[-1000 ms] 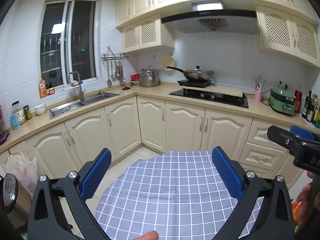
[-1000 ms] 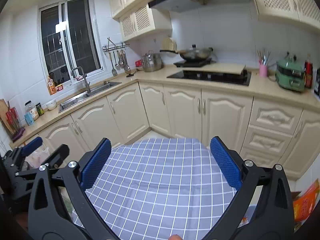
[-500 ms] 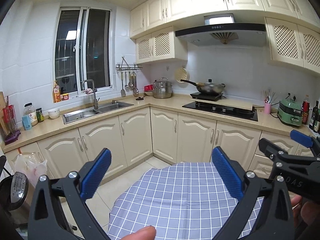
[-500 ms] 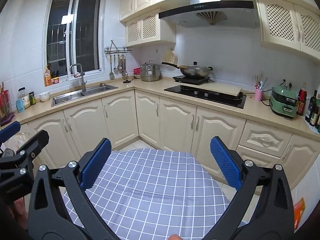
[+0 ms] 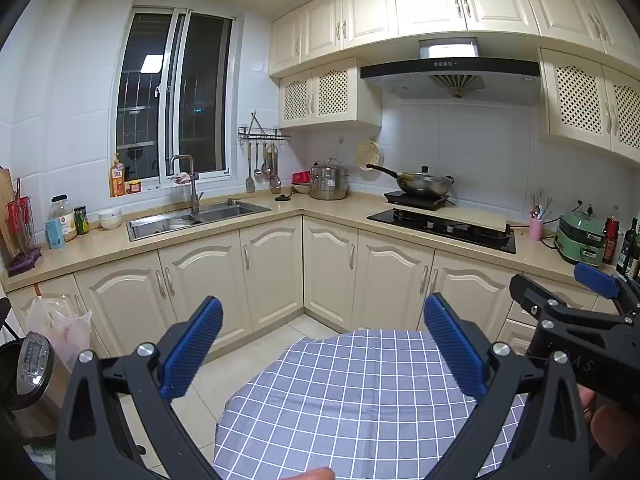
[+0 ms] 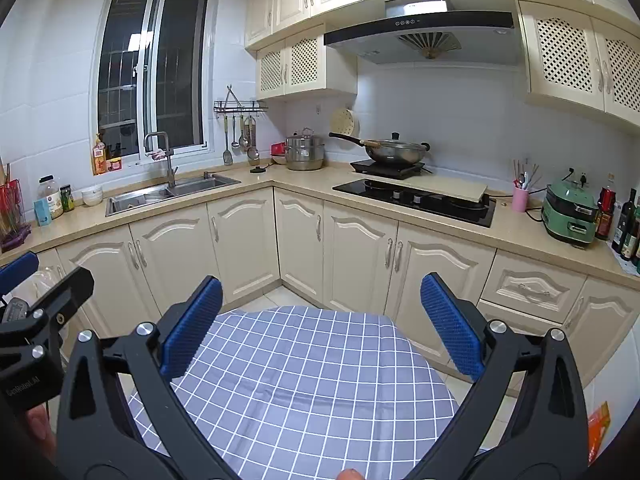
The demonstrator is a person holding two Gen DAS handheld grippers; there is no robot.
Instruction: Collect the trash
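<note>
My left gripper (image 5: 322,346) is open and empty, held above a round table with a blue checked cloth (image 5: 352,400). My right gripper (image 6: 320,326) is open and empty above the same table (image 6: 296,380). The right gripper also shows at the right edge of the left wrist view (image 5: 576,312), and the left gripper shows at the left edge of the right wrist view (image 6: 36,312). An orange packet (image 6: 598,428) lies on the floor at the far right. No trash shows on the visible part of the cloth.
An L-shaped counter with a sink (image 5: 196,218), a hob (image 5: 440,226) and a wok (image 5: 420,182) runs behind the table. A white plastic bag (image 5: 56,328) hangs at the left cabinets above a rice cooker (image 5: 30,376). Bottles (image 6: 624,220) stand at the right.
Both grippers have tilted up and pulled back, so more of the kitchen and less of the table shows. Both stay open and empty.
</note>
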